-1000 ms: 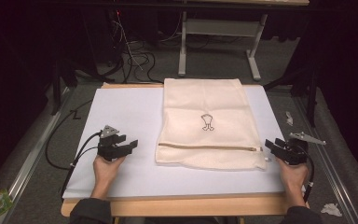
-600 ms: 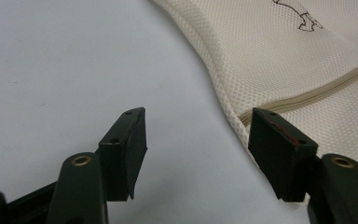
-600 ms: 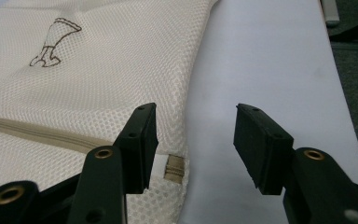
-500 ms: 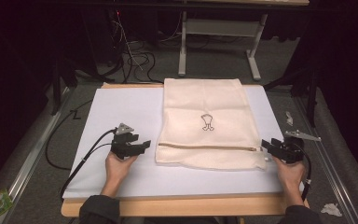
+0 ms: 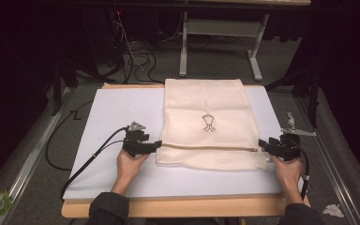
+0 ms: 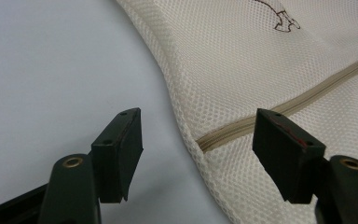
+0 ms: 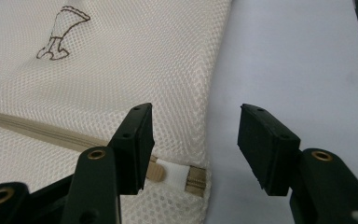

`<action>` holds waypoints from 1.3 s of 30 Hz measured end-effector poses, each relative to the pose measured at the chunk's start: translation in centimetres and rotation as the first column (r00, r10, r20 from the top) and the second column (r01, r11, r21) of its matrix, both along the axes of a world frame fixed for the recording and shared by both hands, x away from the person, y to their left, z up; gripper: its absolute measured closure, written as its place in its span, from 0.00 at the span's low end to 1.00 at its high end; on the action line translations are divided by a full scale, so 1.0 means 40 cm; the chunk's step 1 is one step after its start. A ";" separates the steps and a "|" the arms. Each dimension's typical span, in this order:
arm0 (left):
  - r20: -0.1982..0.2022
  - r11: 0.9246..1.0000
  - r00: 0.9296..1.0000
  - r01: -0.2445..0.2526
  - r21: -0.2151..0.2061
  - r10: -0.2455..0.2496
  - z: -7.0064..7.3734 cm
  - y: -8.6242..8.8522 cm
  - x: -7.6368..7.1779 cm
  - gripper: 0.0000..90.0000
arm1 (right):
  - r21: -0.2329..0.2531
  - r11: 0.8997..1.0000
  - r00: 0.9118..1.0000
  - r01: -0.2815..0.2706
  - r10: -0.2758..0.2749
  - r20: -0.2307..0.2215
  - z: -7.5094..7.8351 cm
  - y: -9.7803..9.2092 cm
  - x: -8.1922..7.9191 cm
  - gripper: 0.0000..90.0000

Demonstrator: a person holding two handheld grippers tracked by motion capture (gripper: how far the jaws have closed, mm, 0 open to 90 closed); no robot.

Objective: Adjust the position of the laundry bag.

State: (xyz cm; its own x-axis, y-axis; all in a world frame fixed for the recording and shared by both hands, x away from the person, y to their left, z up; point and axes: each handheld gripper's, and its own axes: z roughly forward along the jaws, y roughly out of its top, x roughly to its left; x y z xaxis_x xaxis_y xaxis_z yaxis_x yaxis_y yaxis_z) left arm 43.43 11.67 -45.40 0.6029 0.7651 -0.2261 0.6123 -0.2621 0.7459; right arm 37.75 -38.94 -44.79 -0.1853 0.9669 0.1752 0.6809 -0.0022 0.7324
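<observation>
Mesh bag [image 5: 207,124] lay flat on the white sheet [image 5: 117,112] covering the table [image 5: 178,206], long axis running away from us, zipper [image 5: 206,147] crossing it near our end. An embroidered mark [image 5: 208,123] sat mid-panel.

We had the left gripper [image 5: 155,144] right at the bag's left edge, level with the zipper. In the left gripper view, jaws stood wide apart, gripping nothing: the closed end of the zipper [image 6: 205,142] sat in the gap between them, one jaw over bare sheet, the other over mesh. Whether the pads touched the fabric, we couldn't tell.

We had the right gripper [image 5: 262,143] at the bag's right edge, same zipper line. In the right gripper view its jaws were also spread and empty: the bag's edge ran up between them, and the zipper pull [image 7: 154,171] and a white tab [image 7: 173,176] lay just beside the jaw that sat over the mesh. The other jaw sat over the sheet.

Versus half a second earlier: the left gripper had moved in from well left of the bag to its edge. The right one had barely shifted, a touch inward. Bag unchanged.

Pose: both forearms came in from the near table edge, left hand [image 5: 130,165] and right hand [image 5: 286,169] low over the sheet, each gripper pointing inward at the bag, facing each other across it. Cables [image 5: 89,159] trailed off to the left side.
</observation>
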 end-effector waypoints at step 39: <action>-0.072 0.997 0.997 -0.032 0.065 0.036 -0.037 -0.134 0.062 0.43 | 0.017 1.000 0.991 -0.015 0.017 -0.134 -0.029 0.025 0.075 0.64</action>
State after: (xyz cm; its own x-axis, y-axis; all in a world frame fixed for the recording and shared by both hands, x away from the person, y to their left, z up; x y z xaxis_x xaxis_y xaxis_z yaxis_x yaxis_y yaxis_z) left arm 45.92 6.31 -46.88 0.5599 0.7992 -0.2188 0.6739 -0.2856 0.6814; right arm 40.75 -37.93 -45.96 -0.1746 0.9610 0.2144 0.7731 -0.0010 0.6343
